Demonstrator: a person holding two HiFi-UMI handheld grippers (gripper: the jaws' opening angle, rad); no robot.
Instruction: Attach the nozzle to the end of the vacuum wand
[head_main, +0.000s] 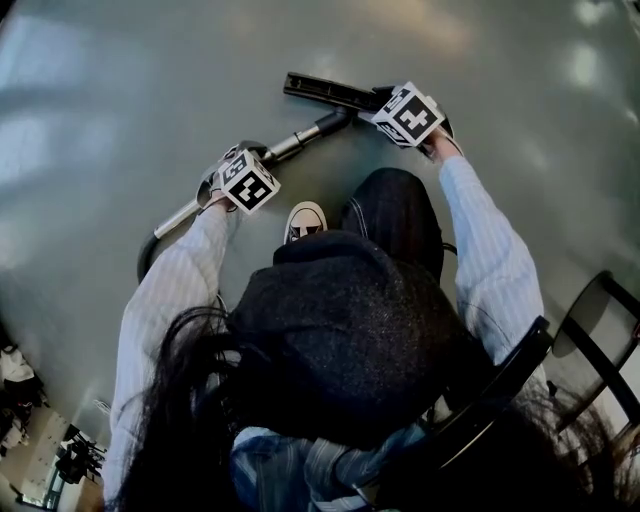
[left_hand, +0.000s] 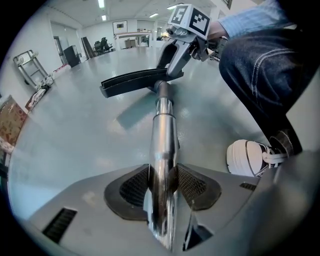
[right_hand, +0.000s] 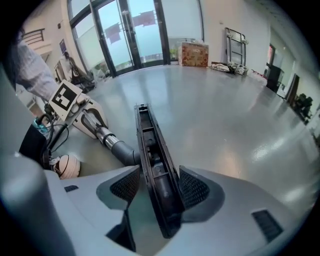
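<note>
Holding 1 part in each gripper here, so this is the joining step itself. The left gripper (left_hand: 164, 185) is clamped on the metal wand (left_hand: 165, 130), which runs straight out ahead of its jaws toward the other hand. The right gripper (right_hand: 159, 187) is closed on the long black nozzle (right_hand: 149, 145), pinched edge-on between the pads with most of its length sticking out in front of them. Off to that gripper's left, the nozzle's grey neck (right_hand: 125, 152) meets the tip of the wand, and the whole thing hangs low over the floor (right_hand: 215, 115).

My read: the neck is already lined up on the wand end, maybe partly slid on, but I can't tell from these angles if it's fully seated. Next move probably needs both hands pushing toward each other along the wand's line, keeping neck and tube straight so nothing jams. With only smooth metal under the left pads, the wand could slip during a hard push.
</note>
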